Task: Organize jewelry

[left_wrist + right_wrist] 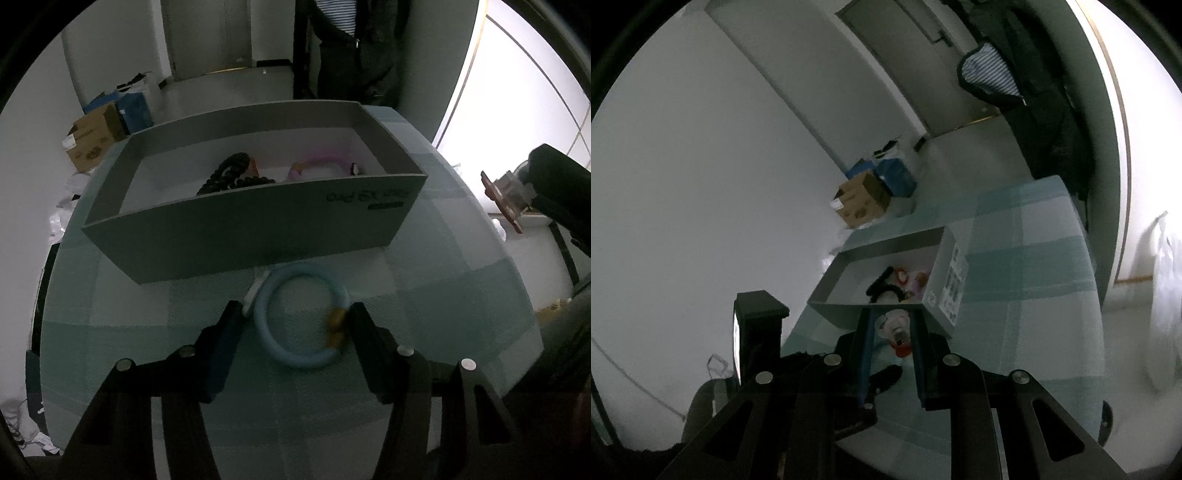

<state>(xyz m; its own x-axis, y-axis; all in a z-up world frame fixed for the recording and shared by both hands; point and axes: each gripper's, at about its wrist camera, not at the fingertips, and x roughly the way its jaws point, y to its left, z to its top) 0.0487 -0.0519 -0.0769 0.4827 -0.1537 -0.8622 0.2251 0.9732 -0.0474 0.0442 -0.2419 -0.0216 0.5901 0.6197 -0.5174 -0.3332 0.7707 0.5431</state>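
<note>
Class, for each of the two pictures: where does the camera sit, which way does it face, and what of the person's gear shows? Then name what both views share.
Left wrist: sits on the left claw, faces down at the blue ring between its fingers; the right claw shows at the edge.
Right wrist: sits on the right claw, faces along the table, gripping a clear trinket.
Shared: the grey box, black beads, checked tablecloth.

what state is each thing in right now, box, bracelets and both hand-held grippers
grey box: open-topped, upright on the checked tablecloth
black bead bracelet: lying inside the box
pink bracelet: lying inside the box
light blue bracelet: flat on the tablecloth, outside the box
left hand-held gripper: fingers either side of the blue bracelet, contact unclear
right hand-held gripper: shut on a small clear and red trinket
</note>
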